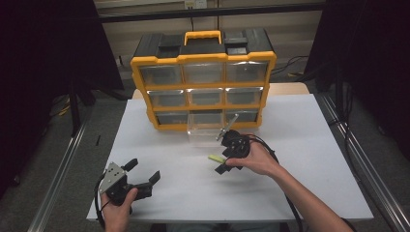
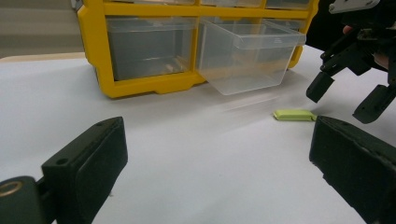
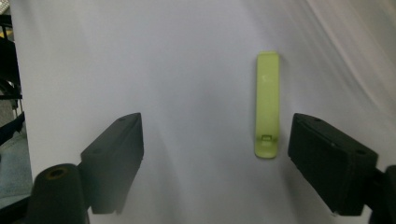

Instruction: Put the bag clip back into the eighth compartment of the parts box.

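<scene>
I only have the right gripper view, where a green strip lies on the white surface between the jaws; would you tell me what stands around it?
Observer: A yellow organizer with clear drawers stands at the far side of the table, beyond the green strip.
Operator: Thank you. Is any drawer out?
Observer: Yes, the bottom middle drawer is pulled out toward the strip; the left gripper view shows nothing in it.
Operator: And where is the left gripper?
Observer: The left gripper sits low at the near left of the table, jaws open, well apart from the strip.
Operator: Does the right gripper touch the strip?
Observer: No, the right gripper hangs just above it, jaws open.
</scene>
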A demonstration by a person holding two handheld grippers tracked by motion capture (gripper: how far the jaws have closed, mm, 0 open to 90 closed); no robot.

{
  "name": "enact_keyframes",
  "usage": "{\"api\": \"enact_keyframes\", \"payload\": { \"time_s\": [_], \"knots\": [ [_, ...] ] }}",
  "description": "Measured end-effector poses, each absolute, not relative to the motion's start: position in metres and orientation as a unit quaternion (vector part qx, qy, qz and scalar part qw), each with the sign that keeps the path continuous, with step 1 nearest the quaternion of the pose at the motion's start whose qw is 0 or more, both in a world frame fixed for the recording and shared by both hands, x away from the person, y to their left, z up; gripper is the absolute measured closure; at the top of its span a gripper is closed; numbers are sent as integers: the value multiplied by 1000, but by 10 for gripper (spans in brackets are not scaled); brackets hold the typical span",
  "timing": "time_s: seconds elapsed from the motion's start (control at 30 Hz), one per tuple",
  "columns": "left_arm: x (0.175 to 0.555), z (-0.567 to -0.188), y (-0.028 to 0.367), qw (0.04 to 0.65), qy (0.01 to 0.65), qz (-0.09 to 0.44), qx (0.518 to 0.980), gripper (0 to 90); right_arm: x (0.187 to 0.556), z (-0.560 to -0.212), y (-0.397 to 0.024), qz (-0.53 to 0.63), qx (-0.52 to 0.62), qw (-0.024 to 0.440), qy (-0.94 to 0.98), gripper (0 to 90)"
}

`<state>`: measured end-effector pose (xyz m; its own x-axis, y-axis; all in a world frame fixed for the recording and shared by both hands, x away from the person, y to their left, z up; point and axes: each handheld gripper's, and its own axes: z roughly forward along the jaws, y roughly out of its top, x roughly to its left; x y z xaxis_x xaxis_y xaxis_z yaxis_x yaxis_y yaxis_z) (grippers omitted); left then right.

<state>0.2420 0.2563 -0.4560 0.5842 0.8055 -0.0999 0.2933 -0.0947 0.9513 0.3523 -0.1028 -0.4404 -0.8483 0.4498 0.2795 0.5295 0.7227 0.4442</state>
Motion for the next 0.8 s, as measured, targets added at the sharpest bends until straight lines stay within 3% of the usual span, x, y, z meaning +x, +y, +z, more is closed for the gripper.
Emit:
{"api": "enact_keyframes", "payload": {
  "time_s": [0.4,0.8],
  "knots": [
    [242,-456,257,547,390,235,702,45,363,-443,-96,-235,-259,79,-934,272],
    [242,-456,257,548,390,233,702,45,373,-446,-96,-222,-267,84,-934,404]
  ]
}}
